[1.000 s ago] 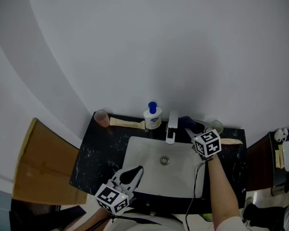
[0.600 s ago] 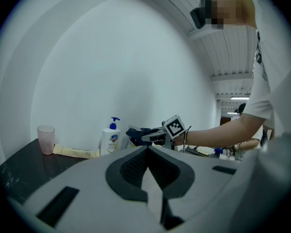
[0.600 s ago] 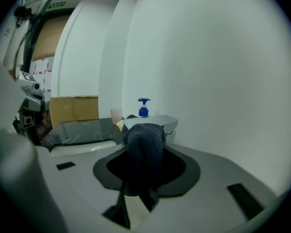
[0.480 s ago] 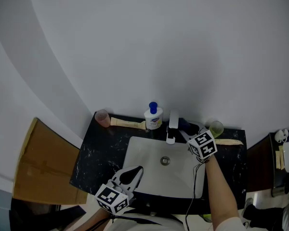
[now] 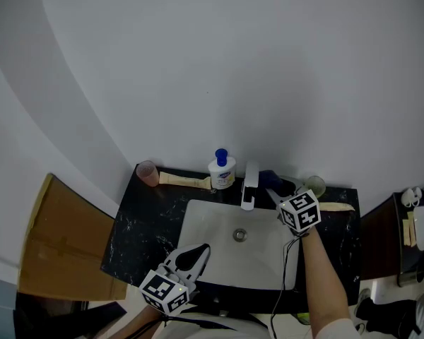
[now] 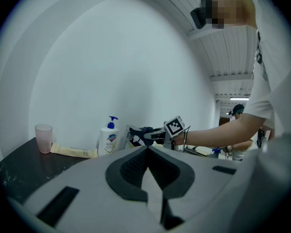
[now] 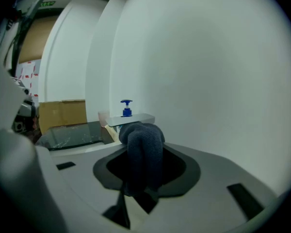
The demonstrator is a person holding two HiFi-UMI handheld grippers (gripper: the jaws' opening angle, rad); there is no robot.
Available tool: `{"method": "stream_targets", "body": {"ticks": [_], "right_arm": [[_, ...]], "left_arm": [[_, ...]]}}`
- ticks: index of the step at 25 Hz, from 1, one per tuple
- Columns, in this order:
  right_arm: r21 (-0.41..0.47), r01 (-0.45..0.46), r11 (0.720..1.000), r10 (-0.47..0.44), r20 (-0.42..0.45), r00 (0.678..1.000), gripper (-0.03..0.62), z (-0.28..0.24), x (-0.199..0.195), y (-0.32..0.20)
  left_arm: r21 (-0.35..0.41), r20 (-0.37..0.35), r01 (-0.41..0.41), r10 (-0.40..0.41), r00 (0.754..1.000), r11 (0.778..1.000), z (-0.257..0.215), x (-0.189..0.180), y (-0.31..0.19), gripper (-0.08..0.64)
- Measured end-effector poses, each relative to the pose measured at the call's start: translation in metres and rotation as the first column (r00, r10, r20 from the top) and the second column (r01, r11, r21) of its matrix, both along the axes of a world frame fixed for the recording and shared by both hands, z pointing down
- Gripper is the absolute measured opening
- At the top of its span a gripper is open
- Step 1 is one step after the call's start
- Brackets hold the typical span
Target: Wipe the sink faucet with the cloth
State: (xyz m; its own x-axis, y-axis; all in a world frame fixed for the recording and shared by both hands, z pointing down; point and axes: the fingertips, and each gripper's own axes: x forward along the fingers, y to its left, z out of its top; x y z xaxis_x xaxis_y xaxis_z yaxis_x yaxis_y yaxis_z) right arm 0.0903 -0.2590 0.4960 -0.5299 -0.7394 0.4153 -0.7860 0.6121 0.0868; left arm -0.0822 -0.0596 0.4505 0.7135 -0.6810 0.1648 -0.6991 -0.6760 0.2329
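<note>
The faucet [image 5: 249, 184] stands at the back rim of the white sink [image 5: 205, 249], its flat spout reaching out over the basin. The right tool [image 5: 277, 193] is just to the right of the faucet, its jaws clamped on a dark cloth [image 5: 270, 181]. In the right gripper view the cloth [image 7: 143, 154] fills the gap between the jaws as a thick folded roll. Its rounded top sits right at the end of the faucet spout [image 7: 132, 119]; whether the two actually touch cannot be told.

The left tool [image 5: 196, 253] is well away from the faucet, at the near edge of the sink on the faucet's left. Its jaws are pressed together with nothing between them, and their tips point roughly toward the faucet.

Just left of the faucet, on the black table [image 5: 138, 221], stands a white soap bottle [image 5: 221, 171] with a blue pump. Further left of the faucet a cream tube [image 5: 184, 180] lies flat along the wall, and beyond it, near the table's back left corner, is a pink cup [image 5: 148, 173]. A pale cup [image 5: 313, 186] stands right of the faucet, past the cloth. A cardboard box [image 5: 63, 239] sits off the table's left end, far from the faucet.
</note>
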Motion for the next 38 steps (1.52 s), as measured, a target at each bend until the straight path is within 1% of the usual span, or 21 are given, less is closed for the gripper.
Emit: {"method": "stream_targets", "body": {"ticks": [4, 5, 7, 9, 12, 15, 17, 20, 22, 23, 25, 27, 29, 31, 32, 33, 36, 38], "right_arm": [[0.000, 0.126, 0.992, -0.126, -0.045, 0.991, 0.135, 0.004, -0.040, 0.015], [0.005, 0.146, 0.989, -0.146, -0.061, 0.987, 0.135, 0.004, -0.047, 0.018], [0.009, 0.155, 0.988, -0.154, -0.076, 0.985, 0.135, 0.005, -0.051, 0.017], [0.008, 0.125, 0.992, -0.124, -0.074, 0.990, 0.135, 0.005, -0.043, 0.012], [0.021, 0.026, 0.999, -0.024, -0.069, 0.997, 0.135, 0.004, -0.016, 0.000], [0.021, -0.078, 0.997, 0.078, -0.032, 0.996, 0.135, 0.002, 0.019, -0.008], [0.017, -0.130, 0.991, 0.130, -0.010, 0.991, 0.135, 0.002, 0.041, -0.010], [0.005, -0.184, 0.983, 0.184, 0.016, 0.983, 0.135, 0.002, 0.062, -0.010], [-0.031, -0.200, 0.979, 0.199, -0.006, 0.980, 0.135, 0.013, 0.065, -0.007], [-0.060, -0.202, 0.977, 0.200, -0.035, 0.979, 0.135, 0.024, 0.064, -0.006], [-0.114, -0.209, 0.971, 0.194, -0.126, 0.973, 0.135, 0.050, 0.059, -0.004], [-0.149, -0.211, 0.966, 0.170, -0.248, 0.954, 0.135, 0.073, 0.052, -0.005], [-0.174, -0.184, 0.967, 0.108, -0.371, 0.922, 0.135, 0.091, 0.040, -0.007], [-0.202, -0.129, 0.971, 0.026, -0.449, 0.893, 0.135, 0.105, 0.025, -0.009], [-0.213, -0.103, 0.972, -0.008, -0.461, 0.887, 0.135, 0.110, 0.017, -0.011], [-0.221, -0.082, 0.972, -0.029, -0.458, 0.889, 0.135, 0.112, 0.011, -0.013], [-0.221, -0.056, 0.974, -0.039, -0.400, 0.915, 0.135, 0.110, 0.002, -0.021], [-0.203, -0.025, 0.979, -0.049, -0.351, 0.935, 0.135, 0.104, -0.002, -0.024]], "left_arm": [[0.003, 0.000, 0.003, -0.003, 1.000, 1.000, 0.000, 0.000, 0.001, 0.002], [0.004, 0.000, 0.004, -0.004, 1.000, 1.000, -0.001, -0.001, 0.001, 0.002], [0.005, 0.001, 0.006, -0.006, 1.000, 1.000, -0.001, -0.003, 0.001, 0.002], [0.002, 0.002, 0.008, -0.008, 1.000, 1.000, 0.000, -0.003, 0.001, 0.002], [0.003, 0.003, 0.010, -0.010, 1.000, 1.000, -0.001, -0.003, 0.001, 0.002], [0.006, 0.002, 0.010, -0.010, 1.000, 1.000, -0.002, -0.003, 0.001, 0.002], [0.004, 0.003, 0.011, -0.011, 1.000, 1.000, -0.002, -0.004, 0.001, 0.002], [-0.002, 0.007, 0.006, -0.006, 1.000, 1.000, -0.001, -0.002, 0.002, 0.002], [-0.006, 0.011, -0.001, 0.001, 1.000, 1.000, 0.000, 0.000, 0.002, 0.002], [-0.007, 0.012, -0.005, 0.005, 1.000, 1.000, 0.001, 0.001, 0.003, 0.002], [-0.008, 0.016, -0.008, 0.008, 1.000, 1.000, 0.002, 0.004, 0.003, 0.002], [-0.010, 0.023, 0.000, 0.000, 1.000, 1.000, 0.000, 0.003, 0.001, 0.002], [-0.023, 0.041, 0.023, -0.022, 0.999, 0.999, -0.004, 0.000, -0.001, 0.002], [-0.032, 0.057, 0.041, -0.040, 0.998, 0.999, -0.005, -0.005, -0.003, 0.002], [-0.032, 0.060, 0.045, -0.043, 0.997, 0.998, -0.002, -0.007, -0.004, 0.002], [-0.031, 0.059, 0.045, -0.043, 0.997, 0.999, 0.002, -0.009, -0.004, 0.002], [-0.037, 0.062, 0.051, -0.049, 0.997, 0.998, 0.009, -0.012, -0.004, 0.002], [-0.043, 0.065, 0.057, -0.054, 0.996, 0.997, 0.011, -0.012, -0.004, 0.002]]}}
